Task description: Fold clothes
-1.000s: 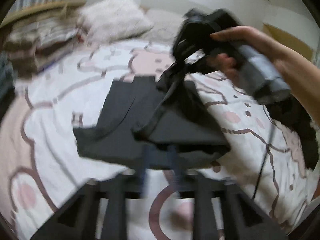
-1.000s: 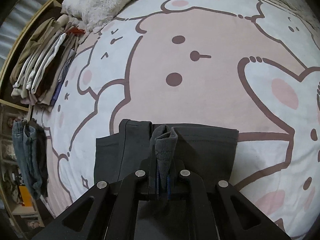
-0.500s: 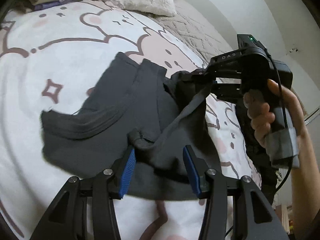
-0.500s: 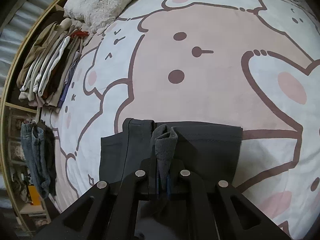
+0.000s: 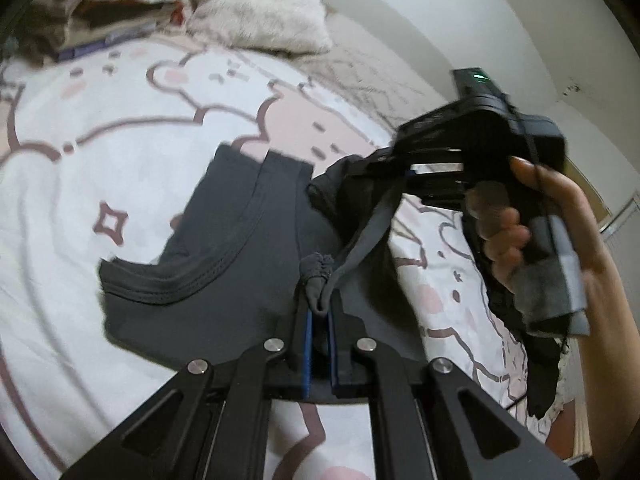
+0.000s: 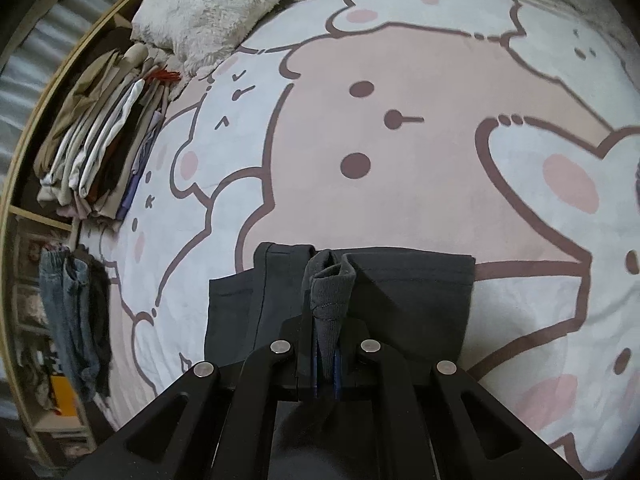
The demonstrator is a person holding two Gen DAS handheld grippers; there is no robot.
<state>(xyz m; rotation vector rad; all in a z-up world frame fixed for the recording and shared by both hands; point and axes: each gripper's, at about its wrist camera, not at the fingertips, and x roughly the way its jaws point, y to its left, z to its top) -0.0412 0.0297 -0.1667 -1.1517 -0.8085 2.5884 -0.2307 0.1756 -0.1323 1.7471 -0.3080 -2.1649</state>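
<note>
A dark grey garment (image 5: 224, 248) lies partly folded on the cartoon-print bed cover (image 5: 100, 152). My left gripper (image 5: 319, 312) is shut on a bunched edge of the dark grey garment at its near side. My right gripper (image 6: 328, 344) is shut on another fold of the garment (image 6: 400, 300) and holds it lifted above the bed. In the left wrist view the right gripper (image 5: 384, 184) sits up and right, held by a hand, with a stretched strip of cloth running from it to my left fingertips.
A fluffy white pillow (image 6: 208, 4) lies at the head of the bed. A stack of folded clothes (image 6: 100, 140) sits at the left edge, with jeans (image 6: 72, 312) hanging below. More dark clothing (image 5: 536, 360) lies at the bed's right side.
My left gripper was open around the garment's edge half a second ago and has closed on it. The right gripper keeps its hold, nearly still.
</note>
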